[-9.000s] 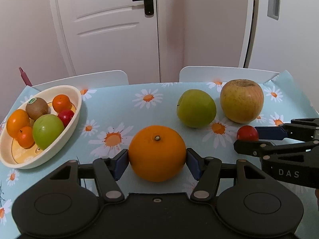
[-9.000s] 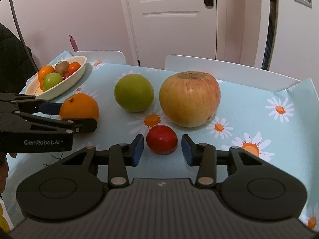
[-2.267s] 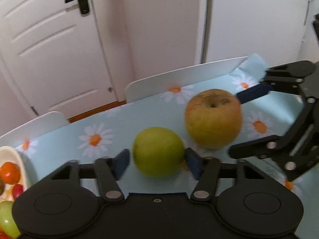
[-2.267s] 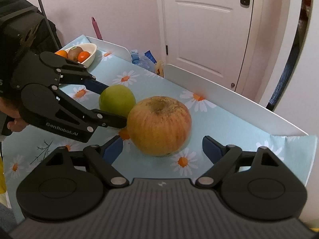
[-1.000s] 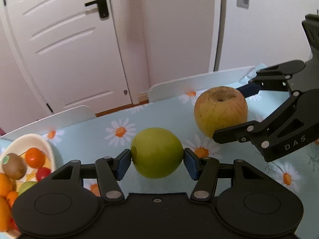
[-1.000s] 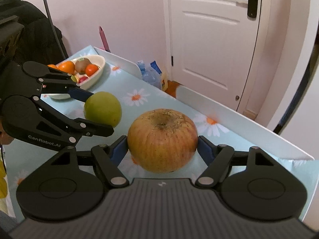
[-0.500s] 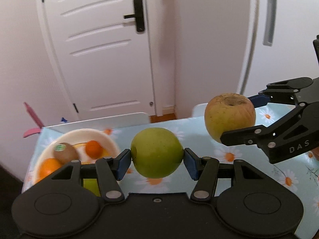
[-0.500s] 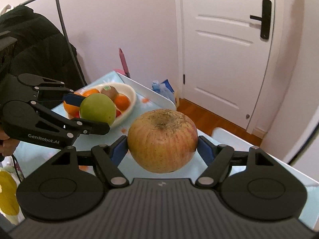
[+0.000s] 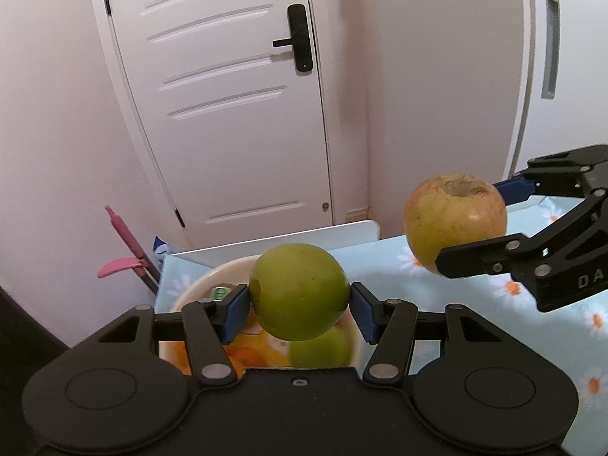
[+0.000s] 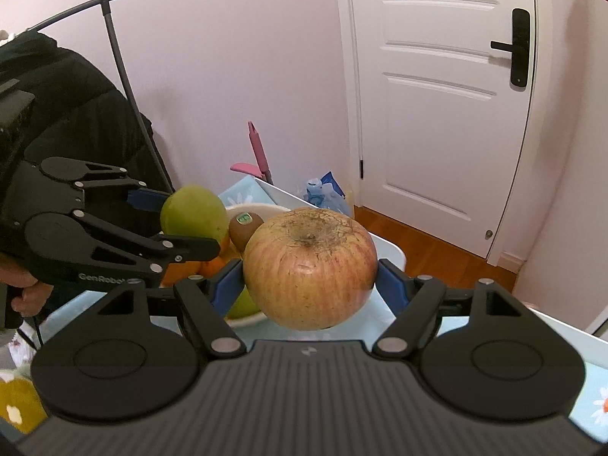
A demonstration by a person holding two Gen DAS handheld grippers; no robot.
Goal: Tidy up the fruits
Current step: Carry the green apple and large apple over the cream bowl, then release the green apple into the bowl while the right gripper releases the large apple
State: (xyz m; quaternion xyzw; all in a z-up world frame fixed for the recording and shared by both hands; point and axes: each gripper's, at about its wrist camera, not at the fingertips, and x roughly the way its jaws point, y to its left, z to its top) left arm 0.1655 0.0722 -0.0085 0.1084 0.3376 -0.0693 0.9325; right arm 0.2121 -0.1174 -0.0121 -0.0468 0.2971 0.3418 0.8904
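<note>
The left gripper [image 9: 300, 313] pinched the green apple [image 9: 299, 292] just above the bowl [image 9: 197, 288]; the right gripper [image 10: 309, 285] clamped the large apple [image 10: 309, 268] beside the bowl. Several fruits already lay inside; only these two apparently remained unplaced

Matte black plastic left gripper [image 9: 300, 306] and right gripper [image 10: 309, 279] with blue rubber pads [image 9: 235, 313], silver screws, round ribbed housings; white lettering "GenRobot" and "DA". A dark padded jacket sleeve [image 10: 57, 106].
</note>
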